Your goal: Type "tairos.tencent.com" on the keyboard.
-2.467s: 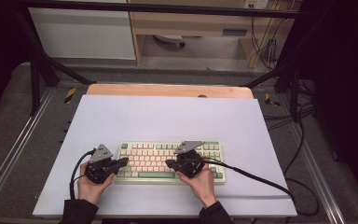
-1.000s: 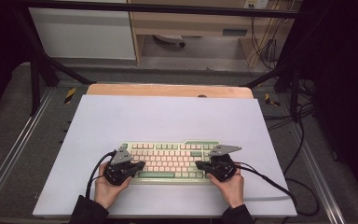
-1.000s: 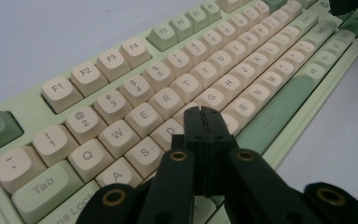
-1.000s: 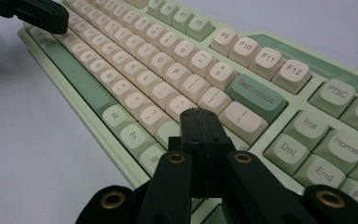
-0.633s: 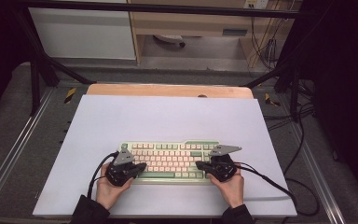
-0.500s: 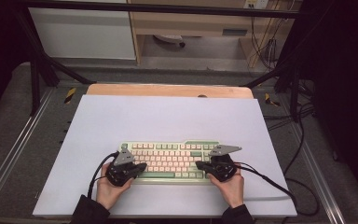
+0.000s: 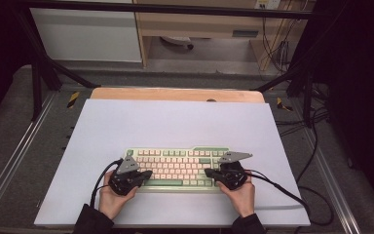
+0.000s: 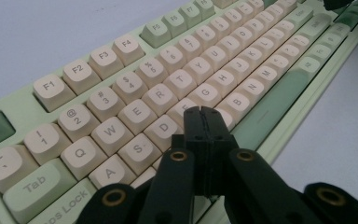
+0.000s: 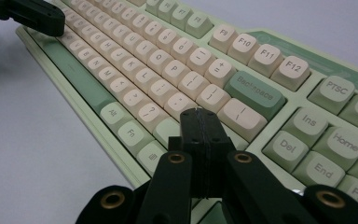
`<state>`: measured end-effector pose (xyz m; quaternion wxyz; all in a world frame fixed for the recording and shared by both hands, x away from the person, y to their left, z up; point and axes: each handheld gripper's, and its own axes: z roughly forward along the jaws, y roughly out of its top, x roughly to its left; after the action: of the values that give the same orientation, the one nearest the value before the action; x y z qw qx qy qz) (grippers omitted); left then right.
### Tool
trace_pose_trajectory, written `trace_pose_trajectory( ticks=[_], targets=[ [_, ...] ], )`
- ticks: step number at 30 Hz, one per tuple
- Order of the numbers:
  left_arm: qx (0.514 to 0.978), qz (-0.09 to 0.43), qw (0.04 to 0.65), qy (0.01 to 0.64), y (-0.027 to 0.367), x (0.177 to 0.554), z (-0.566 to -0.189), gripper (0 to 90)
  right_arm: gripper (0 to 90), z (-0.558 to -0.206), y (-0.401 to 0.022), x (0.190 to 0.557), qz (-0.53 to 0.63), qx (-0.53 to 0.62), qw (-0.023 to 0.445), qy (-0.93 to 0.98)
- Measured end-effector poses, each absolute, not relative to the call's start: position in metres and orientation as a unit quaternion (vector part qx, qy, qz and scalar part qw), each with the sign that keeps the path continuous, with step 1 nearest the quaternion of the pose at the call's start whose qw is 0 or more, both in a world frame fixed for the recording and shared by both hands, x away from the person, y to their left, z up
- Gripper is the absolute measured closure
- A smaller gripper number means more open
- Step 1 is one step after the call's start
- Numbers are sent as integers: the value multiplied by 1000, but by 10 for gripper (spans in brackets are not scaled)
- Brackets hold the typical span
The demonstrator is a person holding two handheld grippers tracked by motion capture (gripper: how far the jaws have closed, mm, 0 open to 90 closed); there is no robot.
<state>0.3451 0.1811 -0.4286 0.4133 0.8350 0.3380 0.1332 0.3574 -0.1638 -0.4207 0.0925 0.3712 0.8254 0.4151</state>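
Note:
A pale green keyboard [image 7: 177, 163] with cream keys lies on the white mat near the front edge. My left gripper [image 7: 148, 174] is shut, with nothing between its jaws, and its tips sit over the left letter keys. In the left gripper view the joined tips of the left gripper [image 8: 203, 112] stand just right of the D key on the keyboard [image 8: 121, 88]. My right gripper [image 7: 208, 172] is also shut and empty, over the right end of the main keys. In the right gripper view the right gripper [image 9: 198, 114] points at the keyboard [image 9: 177, 70] below Backspace. Whether either tip touches a key I cannot tell.
The white mat [image 7: 175, 122] covers a wooden table [image 7: 175, 94]. Black cables [image 7: 282, 187] trail from both grippers, the right one running off the mat's right side. Black frame poles [image 7: 39, 73] stand at the back corners. Bare mat lies behind the keyboard.
Since the earliest frame both hands have shifted to the right along the keyboard. Over the last second nothing has moved.

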Motion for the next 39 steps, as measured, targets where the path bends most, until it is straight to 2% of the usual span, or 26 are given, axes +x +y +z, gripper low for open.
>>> trace_pose_trajectory(
  ticks=[22, 39],
  targets=[
    [826, 145, 421, 345, 193, 347, -415, 900, 900, -421, -164, 358, 413, 371, 91, 827],
    [822, 158, 412, 359, 198, 364, -403, 900, 900, -421, -164, 357, 413, 372, 91, 826]
  ],
)
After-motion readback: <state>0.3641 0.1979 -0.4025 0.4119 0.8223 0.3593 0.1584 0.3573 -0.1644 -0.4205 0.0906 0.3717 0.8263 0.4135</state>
